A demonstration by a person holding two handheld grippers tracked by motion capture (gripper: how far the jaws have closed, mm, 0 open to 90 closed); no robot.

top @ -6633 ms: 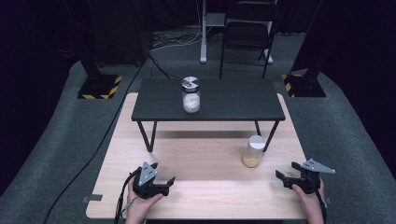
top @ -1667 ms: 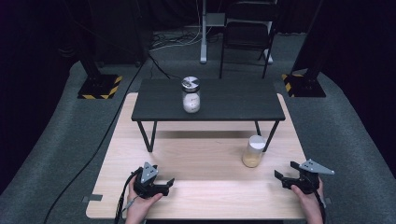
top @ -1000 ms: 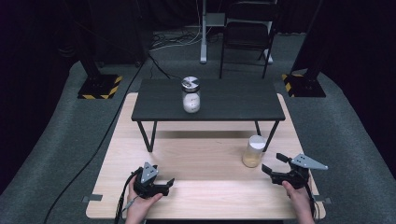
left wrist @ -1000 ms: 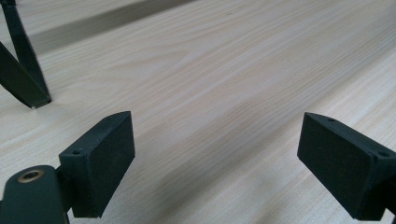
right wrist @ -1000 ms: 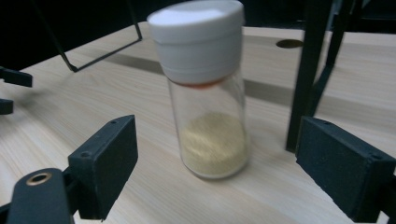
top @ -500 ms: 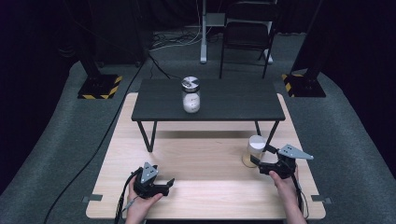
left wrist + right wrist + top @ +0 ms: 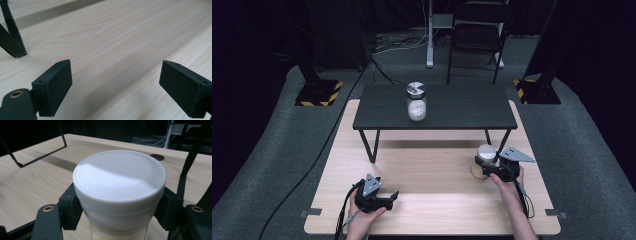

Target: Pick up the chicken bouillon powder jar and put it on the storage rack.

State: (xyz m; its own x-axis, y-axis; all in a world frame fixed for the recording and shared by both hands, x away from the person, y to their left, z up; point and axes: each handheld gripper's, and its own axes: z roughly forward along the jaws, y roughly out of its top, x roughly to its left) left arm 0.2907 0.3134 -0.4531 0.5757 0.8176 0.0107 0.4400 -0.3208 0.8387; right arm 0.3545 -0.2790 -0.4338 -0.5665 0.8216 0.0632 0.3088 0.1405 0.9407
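Wooden desk (image 7: 432, 175), dark surrounds. Right claw (image 7: 486, 166) at 4 o'clock, jaws around white-lidded jar (image 7: 120, 190), contact unclear. Left claw (image 7: 384, 199) at 7 o'clock, wide, empty.

Both black claws, left claw (image 7: 388, 196) and right claw (image 7: 482, 166), carry grey triangular plates, brass-ringed screw holes and trailing cables

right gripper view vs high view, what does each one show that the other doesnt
The right gripper view alone shows how the black jaws sit on either side of the white-lidded jar, just under its lid, and the pale contents below.

The high view alone shows the left gripper resting open near the table's front edge, and a second jar on the black raised shelf.

Both show the white-lidded jar, the wooden table and the shelf's legs.
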